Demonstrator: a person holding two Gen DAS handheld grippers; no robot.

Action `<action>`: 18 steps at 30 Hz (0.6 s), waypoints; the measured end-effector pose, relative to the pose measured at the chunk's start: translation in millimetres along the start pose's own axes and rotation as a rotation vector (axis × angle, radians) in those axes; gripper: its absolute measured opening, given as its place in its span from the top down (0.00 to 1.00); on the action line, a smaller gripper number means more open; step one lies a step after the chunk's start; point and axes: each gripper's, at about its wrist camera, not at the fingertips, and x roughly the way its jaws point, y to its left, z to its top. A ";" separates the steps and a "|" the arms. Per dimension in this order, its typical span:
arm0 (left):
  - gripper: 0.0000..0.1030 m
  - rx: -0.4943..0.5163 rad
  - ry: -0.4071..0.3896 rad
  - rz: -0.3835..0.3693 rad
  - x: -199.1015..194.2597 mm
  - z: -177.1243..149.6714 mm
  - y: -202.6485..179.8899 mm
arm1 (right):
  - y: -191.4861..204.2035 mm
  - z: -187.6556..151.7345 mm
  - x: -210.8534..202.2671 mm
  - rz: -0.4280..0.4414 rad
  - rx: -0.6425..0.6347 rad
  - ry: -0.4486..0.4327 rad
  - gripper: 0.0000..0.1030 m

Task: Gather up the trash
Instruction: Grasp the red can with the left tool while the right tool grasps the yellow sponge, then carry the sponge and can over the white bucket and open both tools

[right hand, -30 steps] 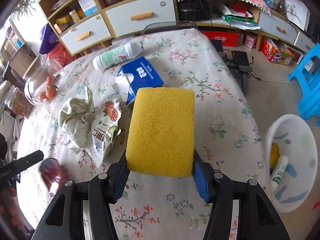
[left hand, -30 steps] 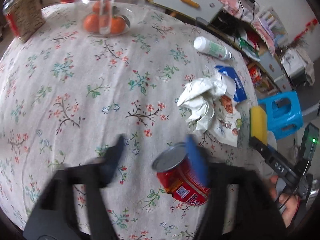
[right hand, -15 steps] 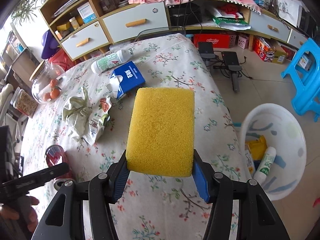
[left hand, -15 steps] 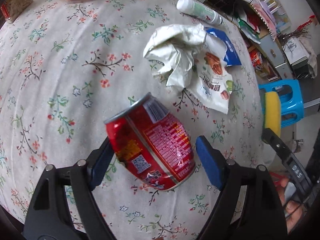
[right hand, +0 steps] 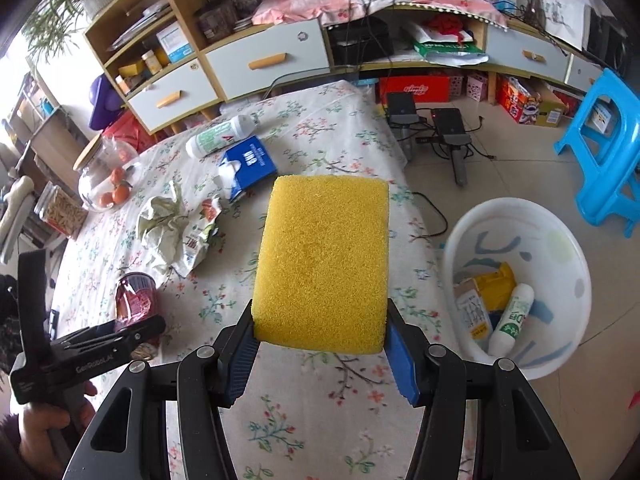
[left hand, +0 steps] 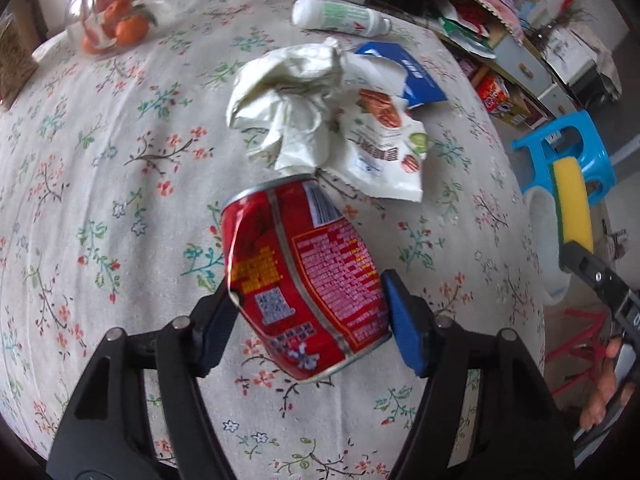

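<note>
The left tool [left hand: 306,320] had just been closing and gripped a dented red can [left hand: 304,276] above the flowered tabletop [left hand: 100,184]. The right tool [right hand: 322,354] clenched a yellow sponge [right hand: 324,260], raised beside the white bin [right hand: 568,240] on the floor.

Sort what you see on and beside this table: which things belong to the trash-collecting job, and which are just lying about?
Job: red can, yellow sponge, crumpled paper, snack wrapper, white bottle, blue packet, white bin.

Lying about: jar of oranges, blue stool.
</note>
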 end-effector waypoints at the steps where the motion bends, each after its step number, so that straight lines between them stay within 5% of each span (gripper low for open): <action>1: 0.33 0.010 -0.005 -0.004 -1.9 -0.4 -0.8 | -7.1 0.0 -2.2 -0.004 0.012 -0.004 0.43; 18: 0.34 0.145 -0.070 -0.096 -18.1 -8.7 -50.8 | -132.2 -6.5 -30.4 -0.113 0.254 -0.046 0.41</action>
